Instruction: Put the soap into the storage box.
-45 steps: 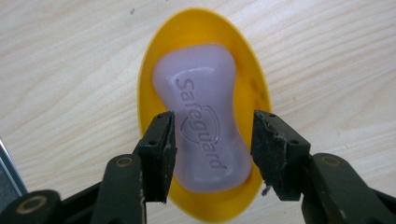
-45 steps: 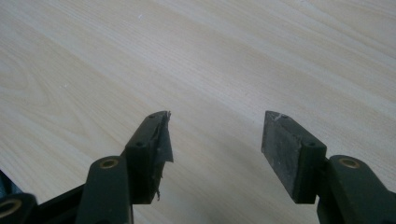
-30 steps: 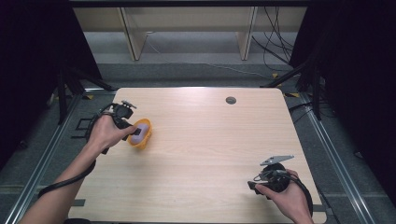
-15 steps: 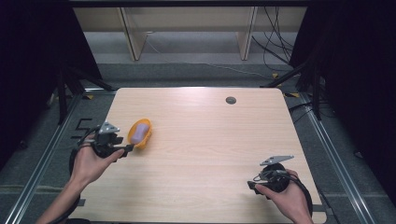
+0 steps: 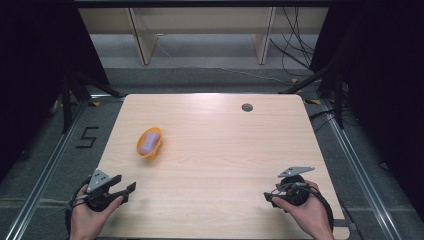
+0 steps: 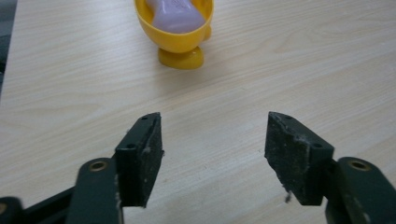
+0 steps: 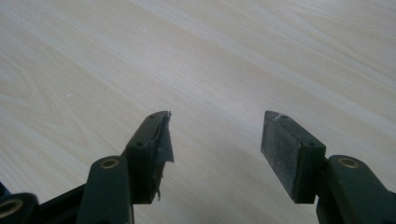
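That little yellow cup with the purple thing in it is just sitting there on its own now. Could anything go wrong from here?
Possibly. The yellow cup stands on a narrow foot, so a clumsy nudge from the left gripper, whose open jaws point at it, might tip it. The purple object lies loose inside and could then roll out onto the table.

Looks like a lab recording bay: light wooden table [image 5: 215, 150] ringed by black curtains [image 5: 40, 55], floor rails [image 5: 360, 170], loose cables [image 5: 295, 47] upper right.
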Action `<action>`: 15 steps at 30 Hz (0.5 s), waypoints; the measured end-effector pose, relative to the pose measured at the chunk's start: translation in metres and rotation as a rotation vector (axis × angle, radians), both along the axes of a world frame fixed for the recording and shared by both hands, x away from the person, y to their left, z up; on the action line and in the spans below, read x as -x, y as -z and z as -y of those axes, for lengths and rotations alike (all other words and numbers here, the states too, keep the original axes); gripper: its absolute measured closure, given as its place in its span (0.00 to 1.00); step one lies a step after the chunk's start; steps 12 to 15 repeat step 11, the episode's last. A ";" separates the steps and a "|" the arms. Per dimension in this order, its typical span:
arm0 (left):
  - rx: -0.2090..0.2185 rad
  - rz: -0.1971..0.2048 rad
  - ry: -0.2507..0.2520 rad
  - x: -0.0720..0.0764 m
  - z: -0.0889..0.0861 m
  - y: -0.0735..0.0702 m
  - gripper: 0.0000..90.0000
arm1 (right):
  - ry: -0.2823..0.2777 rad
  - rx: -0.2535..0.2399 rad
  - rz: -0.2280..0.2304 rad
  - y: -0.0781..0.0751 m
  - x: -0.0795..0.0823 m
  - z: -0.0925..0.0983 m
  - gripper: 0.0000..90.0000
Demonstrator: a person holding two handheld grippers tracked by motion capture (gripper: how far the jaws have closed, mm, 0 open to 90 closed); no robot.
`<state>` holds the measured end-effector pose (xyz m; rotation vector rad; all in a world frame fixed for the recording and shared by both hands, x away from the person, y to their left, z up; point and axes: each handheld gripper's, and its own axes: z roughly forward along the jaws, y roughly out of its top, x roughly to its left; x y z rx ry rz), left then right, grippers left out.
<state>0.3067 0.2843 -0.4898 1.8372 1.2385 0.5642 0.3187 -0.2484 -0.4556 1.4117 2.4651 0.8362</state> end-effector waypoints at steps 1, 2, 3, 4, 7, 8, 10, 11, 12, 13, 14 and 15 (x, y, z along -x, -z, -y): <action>-0.013 0.006 0.014 -0.001 0.000 0.000 0.37 | 0.006 -0.002 0.004 0.000 0.000 0.000 0.47; 0.002 0.008 0.011 -0.002 0.001 0.001 0.36 | 0.010 -0.004 0.009 0.000 0.000 -0.001 0.47; -0.010 0.006 0.025 -0.003 0.001 0.001 0.34 | 0.013 -0.007 0.012 0.000 0.000 -0.001 0.47; -0.006 0.006 0.030 -0.004 0.001 0.002 0.34 | 0.014 -0.009 0.016 0.000 0.000 -0.001 0.47; -0.002 0.001 0.028 -0.006 0.002 0.003 0.33 | 0.028 -0.025 0.039 0.000 0.000 -0.001 0.47; 0.002 -0.002 0.026 -0.006 0.002 0.004 0.33 | 0.030 -0.029 0.051 0.001 0.000 0.000 0.47; 0.000 -0.014 0.027 -0.007 0.001 0.005 0.33 | 0.022 -0.008 0.029 -0.001 -0.001 0.001 0.47; -0.012 -0.007 0.026 -0.006 0.001 0.004 0.33 | 0.025 -0.019 0.019 0.000 -0.001 0.001 0.47; -0.012 -0.007 0.026 -0.006 0.001 0.004 0.33 | 0.025 -0.019 0.019 0.000 -0.001 0.001 0.47; -0.012 -0.007 0.026 -0.006 0.001 0.004 0.33 | 0.025 -0.019 0.019 0.000 -0.001 0.001 0.47; -0.012 -0.007 0.026 -0.006 0.001 0.004 0.33 | 0.025 -0.019 0.019 0.000 -0.001 0.001 0.47; -0.012 -0.007 0.026 -0.006 0.001 0.004 0.33 | 0.025 -0.019 0.019 0.000 -0.001 0.001 0.47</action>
